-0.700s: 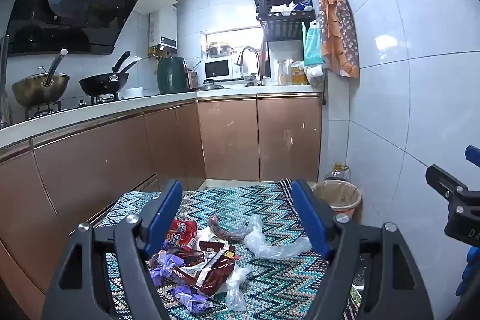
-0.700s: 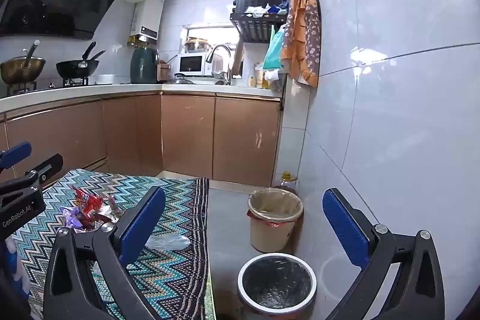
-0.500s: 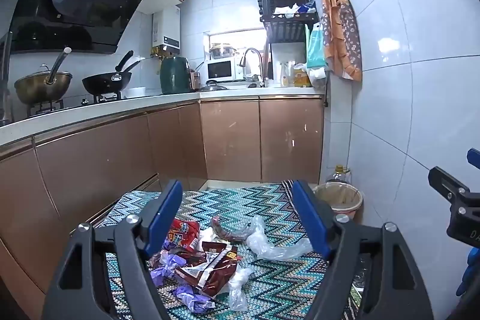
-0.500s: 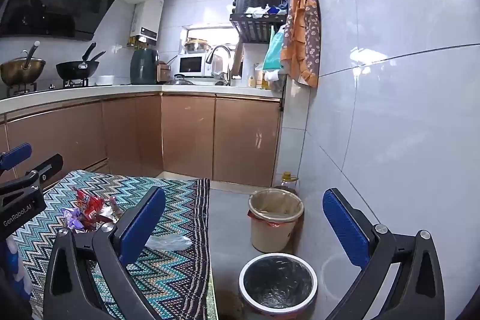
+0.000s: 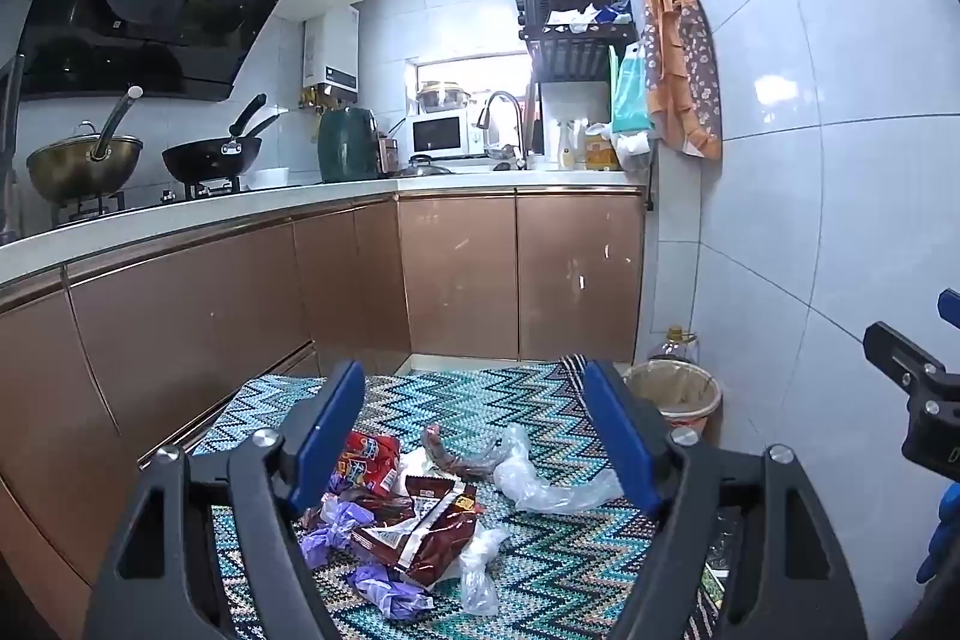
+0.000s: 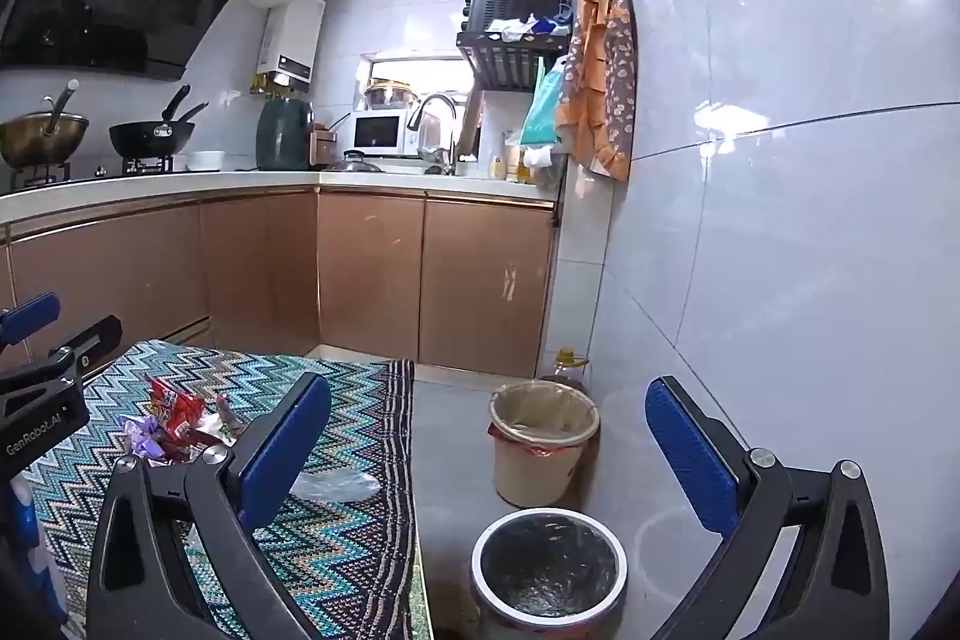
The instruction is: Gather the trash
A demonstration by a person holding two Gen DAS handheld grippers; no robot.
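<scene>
A heap of trash lies on a zigzag-patterned cloth: a red snack wrapper, a dark brown wrapper, purple crumpled bits and clear plastic bags. My left gripper hovers above and just behind this heap, jaws wide open, nothing between them. My right gripper is also wide open and empty, held over the floor to the right of the cloth. Below it stands a white-rimmed bin with a black liner. A beige bin stands farther back by the wall.
Brown kitchen cabinets run along the left and back, with pans on a stove. A tiled wall closes the right side. A bottle stands behind the beige bin. Grey floor lies between cloth and bins.
Both views shifted only slightly; the left gripper drifted a touch. Both grippers stay open and the trash has not moved.
</scene>
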